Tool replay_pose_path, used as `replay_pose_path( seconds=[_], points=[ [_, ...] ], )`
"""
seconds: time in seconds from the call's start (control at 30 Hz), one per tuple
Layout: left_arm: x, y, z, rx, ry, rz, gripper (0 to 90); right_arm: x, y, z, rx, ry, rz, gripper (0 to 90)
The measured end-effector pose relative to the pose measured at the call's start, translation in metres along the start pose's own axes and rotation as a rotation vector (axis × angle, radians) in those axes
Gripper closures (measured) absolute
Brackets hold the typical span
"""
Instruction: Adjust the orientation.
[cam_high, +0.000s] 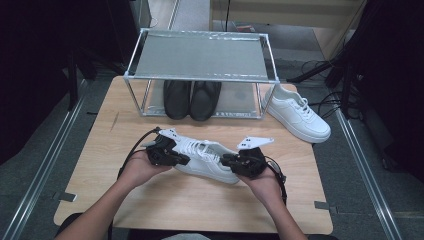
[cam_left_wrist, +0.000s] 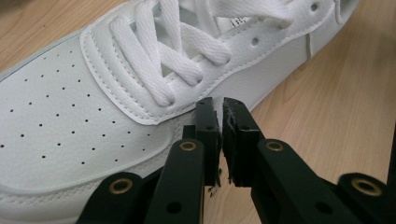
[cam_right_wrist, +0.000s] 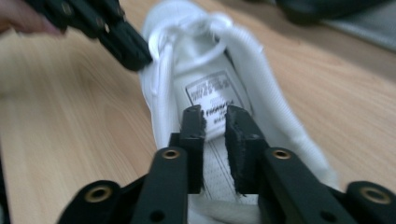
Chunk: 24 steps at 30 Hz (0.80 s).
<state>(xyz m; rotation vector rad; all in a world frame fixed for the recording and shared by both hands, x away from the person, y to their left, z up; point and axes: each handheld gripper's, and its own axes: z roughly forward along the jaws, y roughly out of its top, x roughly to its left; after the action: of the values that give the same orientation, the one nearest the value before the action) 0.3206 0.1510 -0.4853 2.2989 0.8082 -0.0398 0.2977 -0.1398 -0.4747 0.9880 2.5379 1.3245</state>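
Handling the white sneaker (cam_high: 207, 160), lying on its sole at centre frame of the high view on the wooden table (cam_high: 165, 200), toe toward frame left and heel toward frame right.

Left gripper (cam_left_wrist: 215, 109): jaws nearly together with only a thin slit between the pads, nothing between them; tips resting just beside the eyelet edge at the lower laces (cam_left_wrist: 168, 60), at centre of the left gripper view. No grip visible.

Right gripper (cam_right_wrist: 215, 116): jaws likewise drawn close, a narrow gap, nothing clamped; tips poised over the shoe opening, above the printed tongue label (cam_right_wrist: 212, 93), at centre of the right gripper view.

Handling judgement: likely light, a soft upper over a stiffer rubber sole. Smooth leather-like panels probably slippery under flat pads. Laces and tongue pliable, apt to stretch or slide rather than carry the weight.

Recommended hold: padded heel collar (cam_right_wrist: 261, 60) or the eyelet stay edge, both thin enough to fit between the pads. Avoid the perforated toe box (cam_left_wrist: 51, 121): broad, curved, no edge to pinch.

Also present: second white sneaker (cam_high: 297, 112) at right, black shoes (cam_high: 192, 97) under the metal rack (cam_high: 200, 55) at upper centre.
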Motion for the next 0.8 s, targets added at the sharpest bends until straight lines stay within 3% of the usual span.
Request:
replay_pose_path(
  seconds=[0.13,0.43,0.53,0.73,0.8],
  points=[
    [-0.009,-0.003,-0.005,-0.021,0.009,-0.003,84.6,-0.008,0.006,-0.009,-0.037,-0.013,-0.028,89.1],
    [-0.025,-0.013,-0.005,-0.019,0.004,-0.001,84.7,-0.031,0.014,-0.017,-0.056,-0.031,-0.003,90.0],
    [-0.025,-0.016,0.001,-0.018,-0.011,-0.028,84.6,-0.041,0.016,-0.013,-0.053,-0.028,0.013,90.0],
    [-0.028,-0.016,0.008,-0.025,0.013,-0.027,84.4,-0.047,0.015,0.008,0.018,-0.009,0.012,90.0],
    [-0.028,-0.016,0.011,-0.018,0.032,-0.023,84.4,-0.048,0.016,0.012,0.018,-0.008,0.011,90.0]
  ],
)
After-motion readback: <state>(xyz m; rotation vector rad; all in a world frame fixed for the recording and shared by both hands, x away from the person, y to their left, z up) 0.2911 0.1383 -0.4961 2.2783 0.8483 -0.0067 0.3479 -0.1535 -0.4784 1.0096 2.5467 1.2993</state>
